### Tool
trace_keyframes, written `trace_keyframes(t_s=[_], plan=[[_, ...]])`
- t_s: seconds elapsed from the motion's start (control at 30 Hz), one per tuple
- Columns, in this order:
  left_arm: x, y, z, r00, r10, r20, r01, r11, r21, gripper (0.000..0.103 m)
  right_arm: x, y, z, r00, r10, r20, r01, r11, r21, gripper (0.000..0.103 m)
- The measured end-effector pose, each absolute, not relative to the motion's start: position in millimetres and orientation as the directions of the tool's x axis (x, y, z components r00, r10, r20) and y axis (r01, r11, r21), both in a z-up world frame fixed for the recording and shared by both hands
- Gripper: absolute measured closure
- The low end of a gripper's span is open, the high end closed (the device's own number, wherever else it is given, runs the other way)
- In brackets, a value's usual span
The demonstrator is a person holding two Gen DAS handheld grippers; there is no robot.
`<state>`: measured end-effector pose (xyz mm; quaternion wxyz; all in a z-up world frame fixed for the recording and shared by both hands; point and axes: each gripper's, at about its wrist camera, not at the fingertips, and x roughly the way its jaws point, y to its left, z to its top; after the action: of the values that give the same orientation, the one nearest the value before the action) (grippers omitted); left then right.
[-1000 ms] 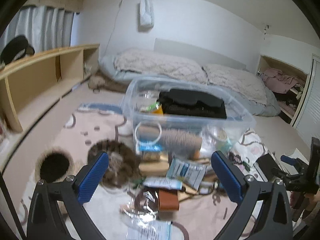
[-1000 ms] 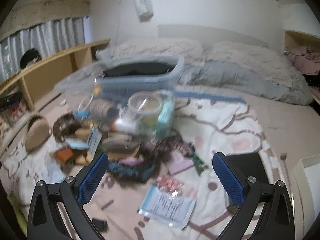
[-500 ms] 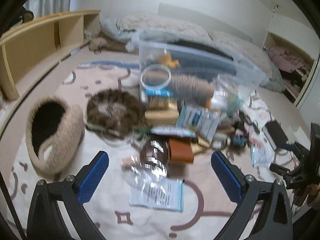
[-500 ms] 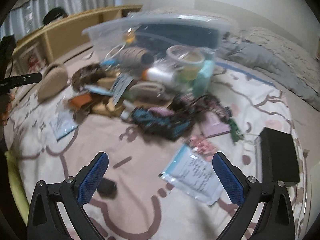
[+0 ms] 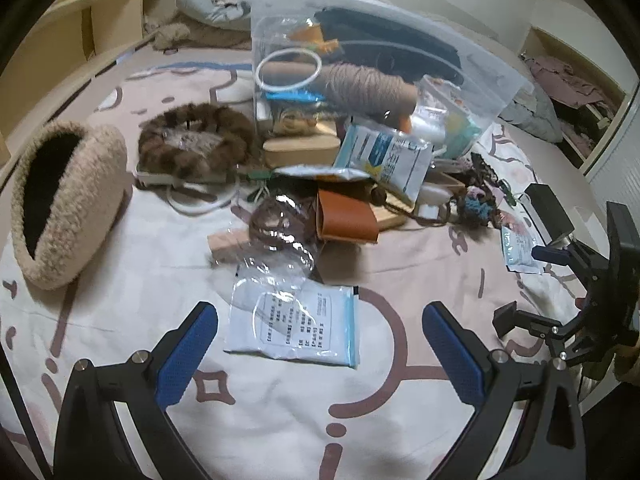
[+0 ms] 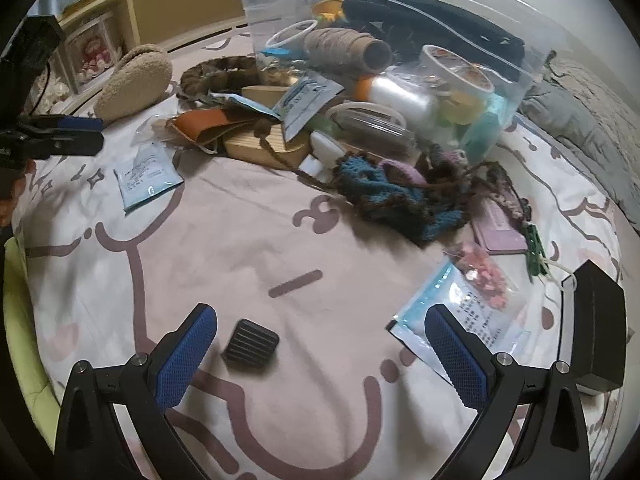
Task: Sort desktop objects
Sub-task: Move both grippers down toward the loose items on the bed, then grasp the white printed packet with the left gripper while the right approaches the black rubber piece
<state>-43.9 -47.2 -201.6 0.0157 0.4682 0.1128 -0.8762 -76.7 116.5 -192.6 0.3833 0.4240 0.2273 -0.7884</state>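
Note:
A heap of small objects lies on a patterned pink blanket in front of a clear plastic bin [image 5: 472, 60]. My left gripper [image 5: 320, 354] is open and empty, hovering just short of a white and blue sachet [image 5: 296, 322]. Beyond it are a brown leather pouch [image 5: 346, 216], a brown fur ring [image 5: 192, 140] and a beige fuzzy hat [image 5: 60, 200]. My right gripper [image 6: 320, 356] is open and empty above a small black ribbed block [image 6: 251, 345]. A blue knitted piece [image 6: 384, 196] and another sachet [image 6: 468, 316] lie ahead of it.
The bin [image 6: 400, 12] holds a twine spool [image 6: 344, 48], tape and dark cloth. A black box [image 6: 596, 320] sits at the right. A wooden shelf [image 5: 80, 40] runs along the left. Bedding lies behind the bin. The right gripper shows in the left wrist view [image 5: 528, 288].
Both grippers have tilted down and moved closer to the blanket. The heap now fills the upper half of each view, and the sachet and the black block have come near the fingers.

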Motion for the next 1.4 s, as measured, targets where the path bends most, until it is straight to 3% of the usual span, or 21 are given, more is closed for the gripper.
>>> trace_keyframes(t_s=[0.57, 0.87, 1.13, 1.4], plan=[[-63, -40, -246, -0.443, 0.064, -0.894, 0.128, -0.983, -0.134, 0.0, -92, 141, -205, -0.323, -0.349, -0.88, 0.746, -0.666, -0.01, 0.0], [-74, -39, -256, -0.423, -0.005, -0.906, 0.122, -0.991, -0.051, 0.0, -103, 156, -205, -0.306, -0.346, -0.887, 0.714, -0.7, 0.027, 0.0], [-80, -38, -267, -0.384, -0.051, -0.922, 0.108, -0.994, 0.01, 0.0, -97, 159, -204, -0.239, -0.388, -0.89, 0.746, -0.661, 0.088, 0.0], [-84, -47, -273, -0.359, -0.035, -0.933, 0.141, -0.99, -0.017, 0.0, -75, 139, -228, -0.176, -0.335, -0.926, 0.815, -0.577, 0.054, 0.0]])
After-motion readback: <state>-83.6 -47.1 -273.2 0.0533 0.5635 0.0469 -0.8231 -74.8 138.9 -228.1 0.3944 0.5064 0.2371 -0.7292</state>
